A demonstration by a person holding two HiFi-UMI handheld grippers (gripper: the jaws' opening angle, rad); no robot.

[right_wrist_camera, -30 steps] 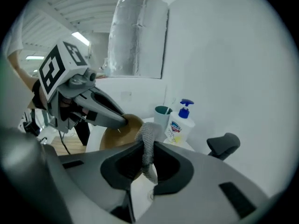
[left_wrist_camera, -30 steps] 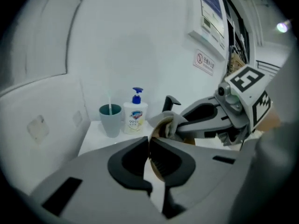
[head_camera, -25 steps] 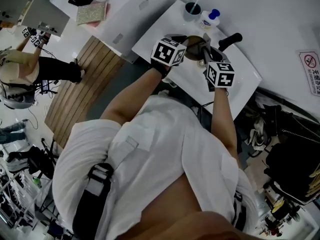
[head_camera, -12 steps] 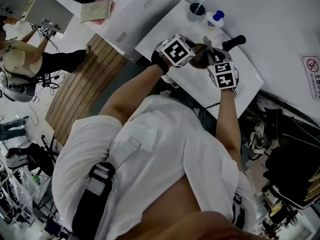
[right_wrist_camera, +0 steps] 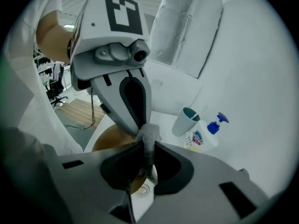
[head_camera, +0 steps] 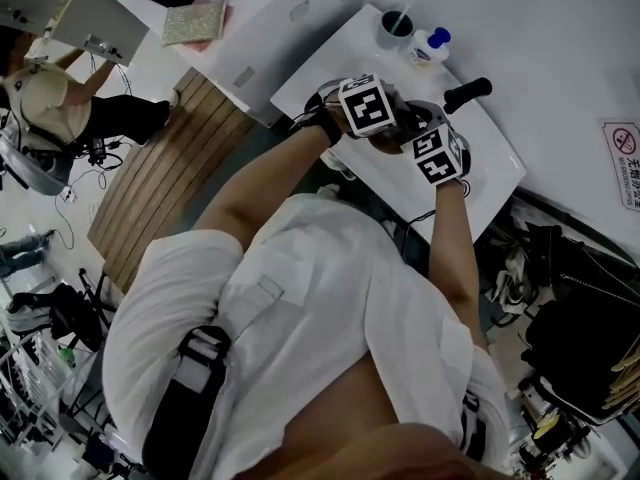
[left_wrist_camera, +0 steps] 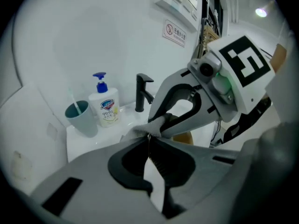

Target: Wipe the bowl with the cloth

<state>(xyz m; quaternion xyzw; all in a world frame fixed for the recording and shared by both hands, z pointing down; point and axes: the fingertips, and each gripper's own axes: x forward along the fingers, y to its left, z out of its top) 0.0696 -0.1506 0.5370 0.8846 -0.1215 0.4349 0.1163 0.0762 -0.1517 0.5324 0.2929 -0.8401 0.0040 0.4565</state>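
Cloth (right_wrist_camera: pixel 148 133) (seen only in gripper views) pinched by right gripper (right_wrist_camera: pixel 143 147) over bowl (right_wrist_camera: pixel 110 141); left gripper (left_wrist_camera: pixel 148 136) closed.

the head view is flat and greyish with faint shadows. the white counter (head_camera: pixel 485 163) around the soap bottle (head_camera: pixel 428 40) runs near washed out, while the clutter (head_camera: pixel 575 303) far below and right of it sinks into dark. both gripper views bend hard and are ringed with black corners. in the left gripper view a lamp (left_wrist_camera: pixel 261 12) glares high right of the bottle. in the right gripper view the cloth (right_wrist_camera: pixel 147 141), left of the bottle, is sharp, and the grey foreground beneath blurs.
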